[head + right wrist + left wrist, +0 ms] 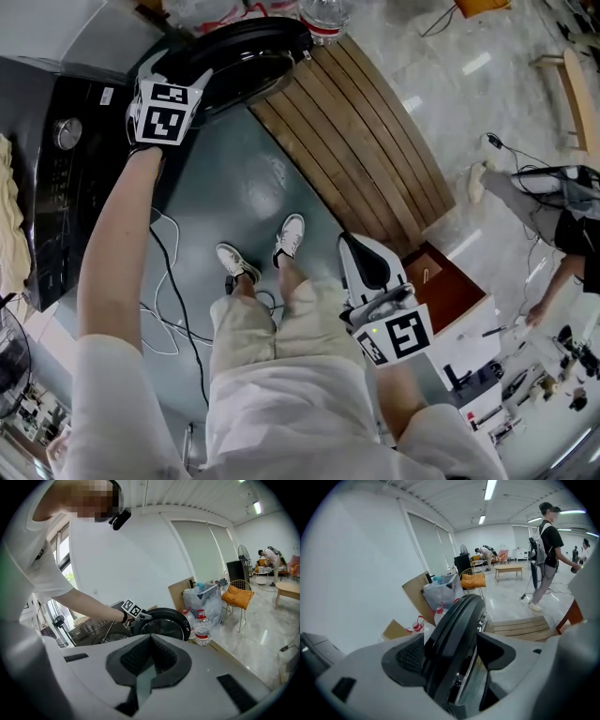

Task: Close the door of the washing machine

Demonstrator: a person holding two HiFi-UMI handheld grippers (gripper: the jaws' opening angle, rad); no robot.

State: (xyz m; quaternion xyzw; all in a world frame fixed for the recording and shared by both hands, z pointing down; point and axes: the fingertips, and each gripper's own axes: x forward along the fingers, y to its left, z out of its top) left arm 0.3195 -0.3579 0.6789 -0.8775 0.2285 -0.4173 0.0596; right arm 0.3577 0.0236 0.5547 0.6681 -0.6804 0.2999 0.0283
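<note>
The black washing machine [66, 159] stands at the left of the head view with its round door [246, 52] swung open. My left gripper [199, 86] is shut on the door's dark rim. In the left gripper view the rim [457, 620] runs between the two pads, and my left gripper [454, 654] clamps it. My right gripper [361, 246] hangs low by my right leg, away from the machine, shut with nothing in it. From the right gripper view, over my shut right gripper [150, 656], the open door [164, 624] and the drum opening [93, 637] show.
A slatted wooden board [366, 131] lies on the floor beside the door. A water bottle [323, 14] stands behind it. Cables [169, 281] trail near my feet. A red-brown box [445, 286] sits at the right, and another person [562, 216] stands beyond it.
</note>
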